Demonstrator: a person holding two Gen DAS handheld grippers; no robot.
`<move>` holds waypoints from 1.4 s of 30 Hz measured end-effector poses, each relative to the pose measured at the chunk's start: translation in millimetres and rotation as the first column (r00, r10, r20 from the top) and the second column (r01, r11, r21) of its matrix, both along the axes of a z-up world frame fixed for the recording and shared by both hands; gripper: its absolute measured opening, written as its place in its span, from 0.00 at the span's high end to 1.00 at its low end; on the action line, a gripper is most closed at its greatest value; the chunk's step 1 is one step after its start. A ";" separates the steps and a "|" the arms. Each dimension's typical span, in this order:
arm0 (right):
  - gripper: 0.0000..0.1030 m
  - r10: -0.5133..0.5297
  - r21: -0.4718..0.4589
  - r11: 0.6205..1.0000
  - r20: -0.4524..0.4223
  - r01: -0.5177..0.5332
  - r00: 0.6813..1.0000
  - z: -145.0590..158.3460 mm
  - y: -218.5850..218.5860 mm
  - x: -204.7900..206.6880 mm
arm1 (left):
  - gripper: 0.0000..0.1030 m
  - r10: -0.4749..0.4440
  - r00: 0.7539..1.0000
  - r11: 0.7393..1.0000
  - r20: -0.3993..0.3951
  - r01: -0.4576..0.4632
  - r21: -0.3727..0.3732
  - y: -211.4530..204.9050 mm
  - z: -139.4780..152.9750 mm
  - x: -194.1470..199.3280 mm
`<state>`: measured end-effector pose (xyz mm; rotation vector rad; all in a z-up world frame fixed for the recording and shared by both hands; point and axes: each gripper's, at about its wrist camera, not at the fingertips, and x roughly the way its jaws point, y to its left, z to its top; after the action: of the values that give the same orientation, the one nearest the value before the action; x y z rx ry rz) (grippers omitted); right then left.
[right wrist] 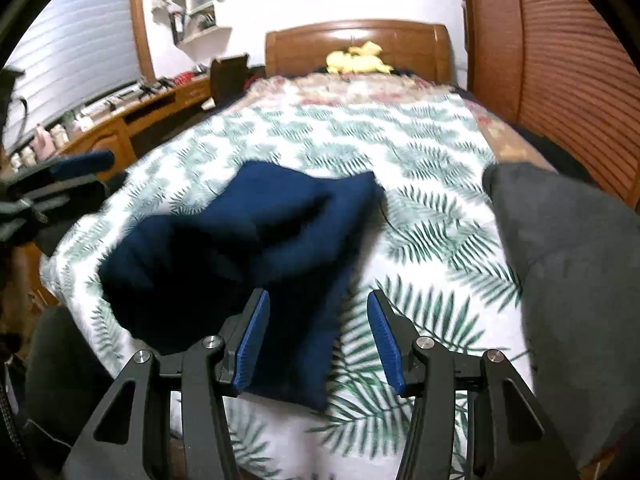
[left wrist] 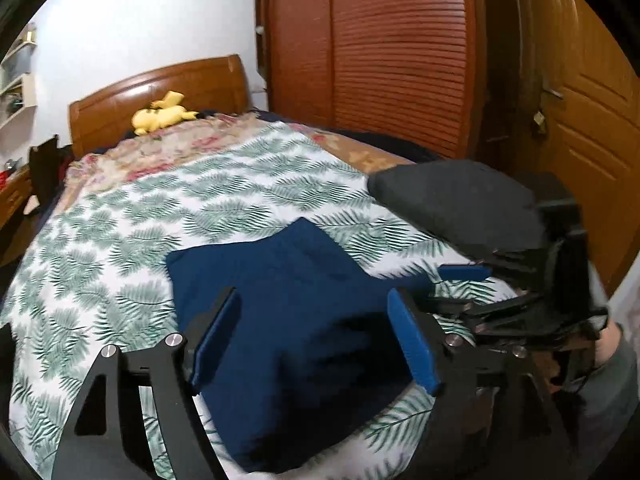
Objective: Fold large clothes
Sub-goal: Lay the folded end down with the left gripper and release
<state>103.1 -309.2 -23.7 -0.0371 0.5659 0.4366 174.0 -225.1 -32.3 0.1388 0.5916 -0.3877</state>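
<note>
A navy blue garment (left wrist: 288, 320) lies folded and a little rumpled on the leaf-print bedsheet (left wrist: 100, 248), near the bed's foot. My left gripper (left wrist: 314, 340) hovers over it, open, with nothing pressed between its blue pads. In the right wrist view the same navy garment (right wrist: 224, 248) spreads to the left. My right gripper (right wrist: 318, 340) stands open above its near right edge, with the pads clear of the cloth. One of the right gripper's blue pads (left wrist: 464, 272) shows beside the garment's right side. One of the left gripper's pads (right wrist: 84, 164) shows at the far left.
A folded grey garment (left wrist: 452, 200) (right wrist: 568, 260) lies at the bed's right edge. A yellow plush toy (left wrist: 164, 114) sits by the wooden headboard (right wrist: 356, 38). Slatted wardrobe doors (left wrist: 400, 60) line the right side. A cluttered desk (right wrist: 132, 112) runs along the left. A grey sleeve (left wrist: 612, 380) shows at the lower right.
</note>
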 end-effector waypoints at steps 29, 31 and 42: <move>0.49 0.049 0.006 0.999 0.118 -0.050 0.992 1.3 26.7 -23.2 | 0.26 0.089 0.994 0.996 -0.059 -0.090 -0.024 67.8 -51.5 -6.9; 0.49 0.067 0.000 0.998 0.095 -0.068 0.993 -3.1 31.6 -19.1 | 0.26 0.087 0.994 0.996 -0.059 -0.088 -0.026 65.6 -51.1 -7.0; 0.49 0.111 0.010 0.994 -0.004 -0.111 0.994 -20.6 40.8 16.3 | 0.26 0.078 0.995 0.997 -0.054 -0.079 -0.017 58.9 -48.6 -8.9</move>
<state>119.4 -268.4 -44.3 -0.0588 0.5678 0.5480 165.0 -166.2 -80.8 0.0865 0.6437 -0.3212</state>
